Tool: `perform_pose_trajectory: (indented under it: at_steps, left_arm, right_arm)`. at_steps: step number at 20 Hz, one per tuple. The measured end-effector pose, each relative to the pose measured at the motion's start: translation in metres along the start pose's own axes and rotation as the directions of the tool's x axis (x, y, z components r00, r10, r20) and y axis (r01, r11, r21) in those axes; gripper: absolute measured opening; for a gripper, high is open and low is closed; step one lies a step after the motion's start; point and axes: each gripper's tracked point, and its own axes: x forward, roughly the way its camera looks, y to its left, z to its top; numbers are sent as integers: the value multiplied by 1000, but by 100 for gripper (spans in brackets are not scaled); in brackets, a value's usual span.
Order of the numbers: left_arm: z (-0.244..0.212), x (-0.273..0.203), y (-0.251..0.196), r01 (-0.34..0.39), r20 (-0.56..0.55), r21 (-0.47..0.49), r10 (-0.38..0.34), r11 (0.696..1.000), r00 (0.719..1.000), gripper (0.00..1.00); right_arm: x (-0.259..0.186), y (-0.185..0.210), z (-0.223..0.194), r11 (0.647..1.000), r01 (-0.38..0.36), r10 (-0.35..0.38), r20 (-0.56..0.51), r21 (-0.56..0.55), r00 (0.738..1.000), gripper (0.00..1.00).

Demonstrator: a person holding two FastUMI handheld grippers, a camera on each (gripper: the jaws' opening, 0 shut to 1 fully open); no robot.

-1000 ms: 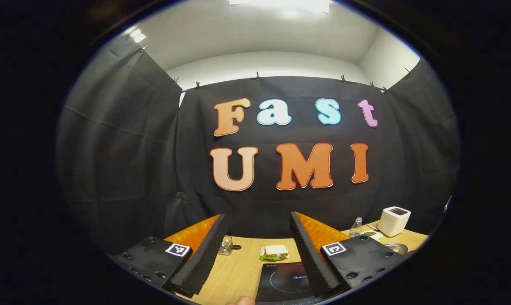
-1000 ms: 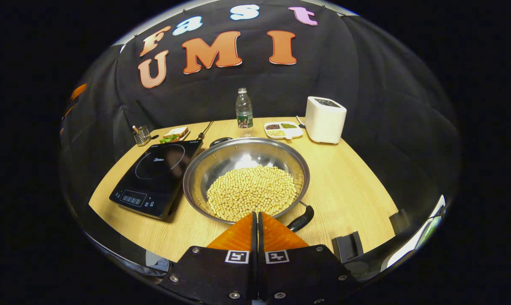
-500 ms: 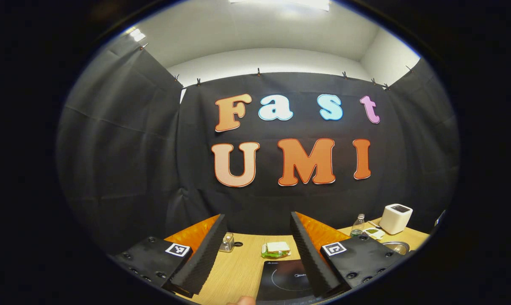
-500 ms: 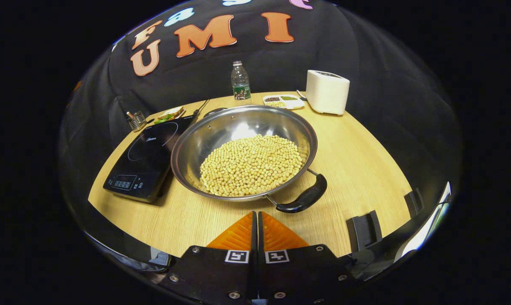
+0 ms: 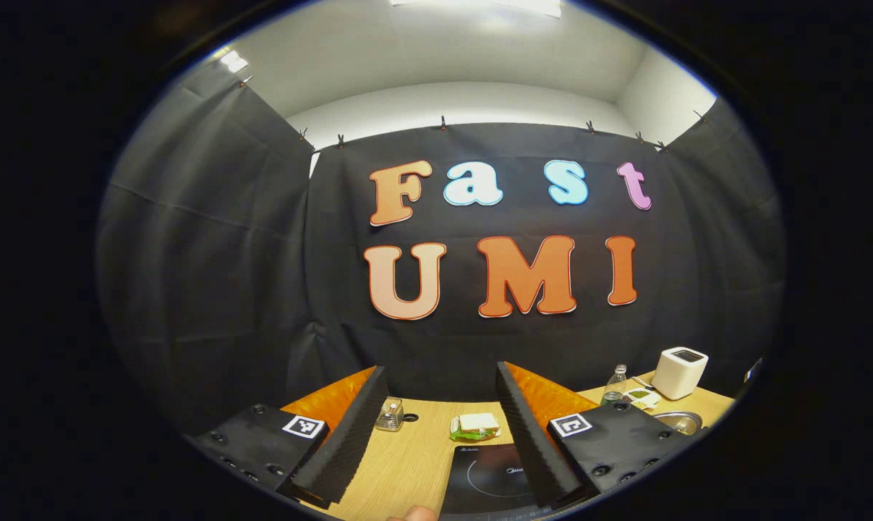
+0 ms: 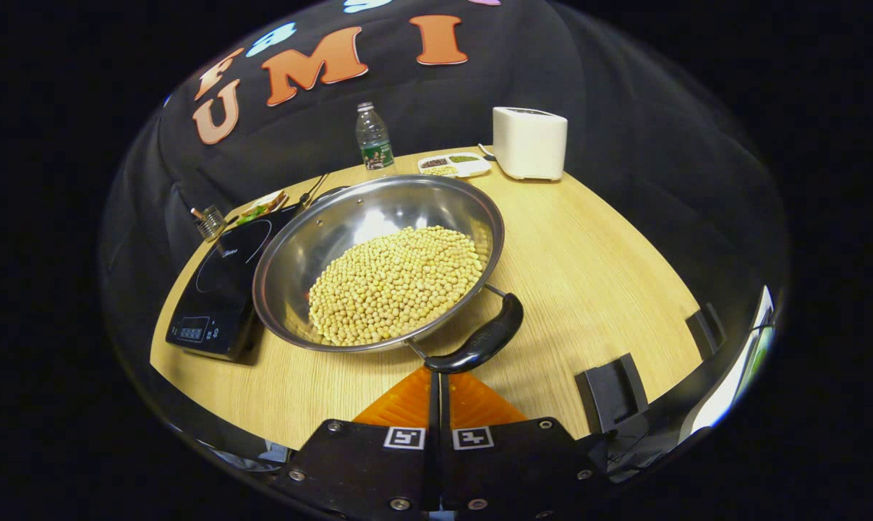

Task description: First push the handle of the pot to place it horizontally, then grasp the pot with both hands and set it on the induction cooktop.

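In the right gripper view a steel pot full of soybeans stands on the wooden table, just right of the black induction cooktop. Its near black handle points toward the camera's lower right. My right gripper is shut and empty, its tips at the handle's near end; I cannot tell whether they touch. My left gripper is held open and high over the table's near side, above the cooktop, with the pot's rim at far right.
A water bottle, a white appliance and a divided dish stand at the table's back. A sandwich and a small holder lie behind the cooktop. Two black clips sit on the near right edge.
My right gripper has come down and shifted right, so the pot's near handle now lies right at its shut tips. The left gripper has hardly moved.
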Motion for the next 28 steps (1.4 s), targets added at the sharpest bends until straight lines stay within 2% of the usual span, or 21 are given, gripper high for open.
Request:
perform_pose_trajectory:
  at_steps: [2,10,16,28]
  left_arm:
    - [0,1,-1,-2,1,1,2,1000,1000,99]
    - [1,4,-2,-3,-2,4,3,1000,1000,99]
    - [0,6,-5,-2,-4,11,2,1000,1000,96]
    - [-1,13,-8,-3,-6,11,4,1000,1000,99]
  right_arm:
    - [1,-1,-1,999,-13,13,-7,45,1000,0]
    - [10,-18,15,994,20,-21,8,108,1000,0]
    - [16,-33,26,991,51,-54,15,120,998,0]
    - [30,-55,49,987,89,-93,23,134,995,0]
